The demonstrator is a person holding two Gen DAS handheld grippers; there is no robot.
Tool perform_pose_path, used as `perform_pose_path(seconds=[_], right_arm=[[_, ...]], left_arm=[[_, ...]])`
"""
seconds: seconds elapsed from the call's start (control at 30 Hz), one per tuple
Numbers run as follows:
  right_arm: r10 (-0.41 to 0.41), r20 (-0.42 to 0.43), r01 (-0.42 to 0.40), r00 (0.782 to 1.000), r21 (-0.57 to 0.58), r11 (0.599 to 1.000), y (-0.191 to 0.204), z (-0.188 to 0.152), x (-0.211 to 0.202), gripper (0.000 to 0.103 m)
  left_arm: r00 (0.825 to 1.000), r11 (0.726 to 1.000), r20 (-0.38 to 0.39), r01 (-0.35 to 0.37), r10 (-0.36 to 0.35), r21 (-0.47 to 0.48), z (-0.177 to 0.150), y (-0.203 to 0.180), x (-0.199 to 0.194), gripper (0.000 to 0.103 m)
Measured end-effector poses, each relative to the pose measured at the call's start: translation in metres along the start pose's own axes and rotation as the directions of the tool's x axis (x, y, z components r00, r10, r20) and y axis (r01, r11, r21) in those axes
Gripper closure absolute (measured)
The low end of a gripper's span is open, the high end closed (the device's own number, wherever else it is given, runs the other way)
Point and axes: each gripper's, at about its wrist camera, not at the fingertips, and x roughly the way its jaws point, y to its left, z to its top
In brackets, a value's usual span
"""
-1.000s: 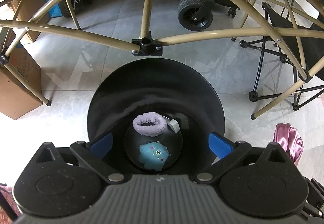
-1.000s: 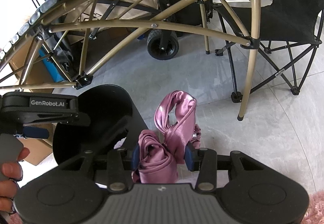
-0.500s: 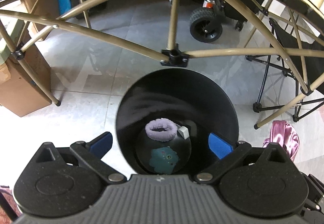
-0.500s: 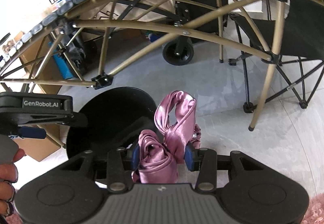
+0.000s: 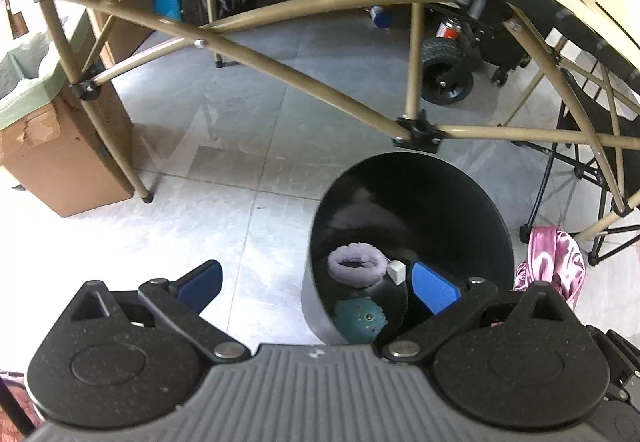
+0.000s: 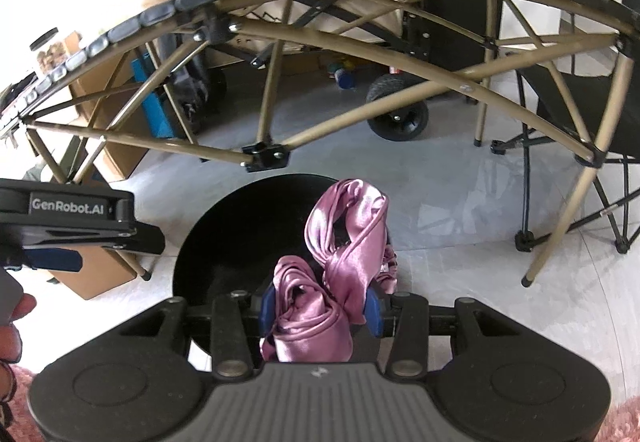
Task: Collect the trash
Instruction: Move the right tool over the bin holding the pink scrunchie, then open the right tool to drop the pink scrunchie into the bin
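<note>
The right claw [image 6: 318, 306] is clamped on a bunched pink satin cloth [image 6: 344, 238], held over the near rim of the black bin [image 6: 224, 242] on the floor. The left claw [image 5: 316, 284] is spread wide, gripping nothing, its right finger inside the bin beside a lilac scrunchie [image 5: 357, 267].

Scrunchie [image 5: 357, 265] in bin [image 5: 496, 218] — box [image 5: 60, 158] far left.

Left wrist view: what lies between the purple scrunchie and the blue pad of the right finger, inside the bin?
A small white block, beside the scrunchie in the bin; seen only in the left wrist view.
</note>
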Motion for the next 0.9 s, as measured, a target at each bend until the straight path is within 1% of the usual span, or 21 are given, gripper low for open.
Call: perform_pose_path(seconds=[0.27,0.53,0.9], right_arm=[[0.004,-0.010,-0.004,1.000,-0.045,0.999,0.026,0.004,0.012,0.061],[0.004,-0.022,-0.005,1.000,-0.075,0.997,0.045,0.006,0.026,0.061],[-0.010,-0.056,0.006,0.998,-0.074,0.997,0.060,0.010,0.044,0.061]], left_arm=[[1.000,0.999,-0.004,-0.007,0.007,-0.038,0.000,0.029,-0.002,0.000],[0.999,0.996,-0.021,-0.030,0.028,-0.080,-0.003,0.057,-0.001,0.000],[0.999,0.994,-0.039,-0.041,0.037,-0.098,-0.006,0.073,0.000,0.000]])
